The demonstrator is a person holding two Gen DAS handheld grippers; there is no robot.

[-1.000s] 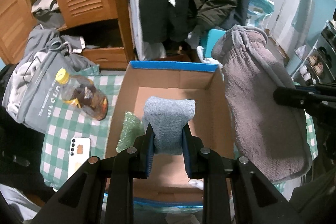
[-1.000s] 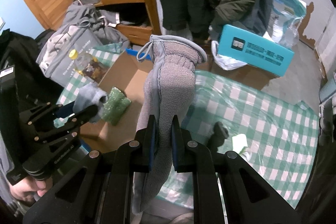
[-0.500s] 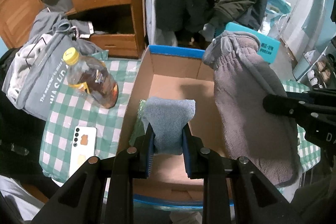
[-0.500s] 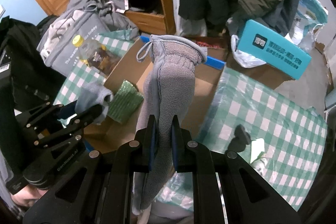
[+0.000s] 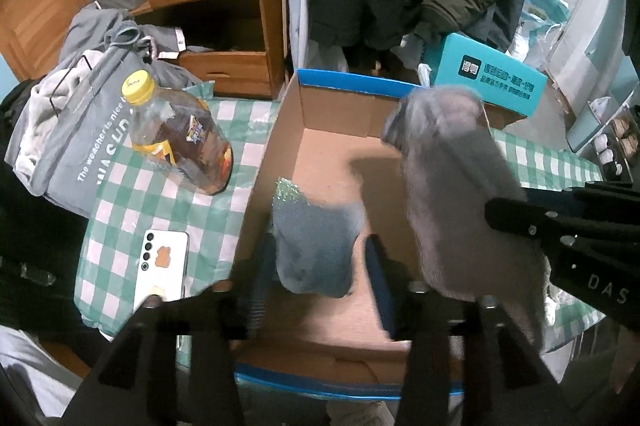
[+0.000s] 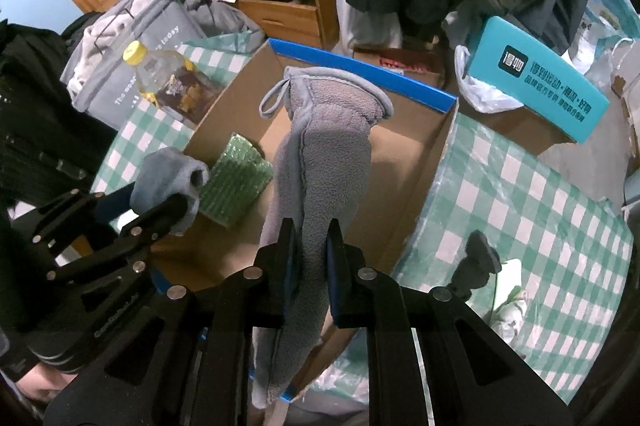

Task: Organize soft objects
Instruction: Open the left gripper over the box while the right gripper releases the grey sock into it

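We see the blue-grey cloth (image 5: 316, 250) hanging over the open cardboard box (image 5: 336, 114), between the fingers of our left gripper (image 5: 318, 278); its jaws are opening, and through the blur the pads seem to stand clear of the cloth. A green bundle (image 6: 234, 182) lies on the box floor just beside it. Our right gripper (image 6: 310, 266) pinches the long grey fleece mitt (image 6: 320, 162) above the box, though its jaws are starting to open. Left of the box, on the checked tablecloth (image 5: 132, 194), sit a bottle (image 5: 180, 138) and a phone (image 5: 162, 266).
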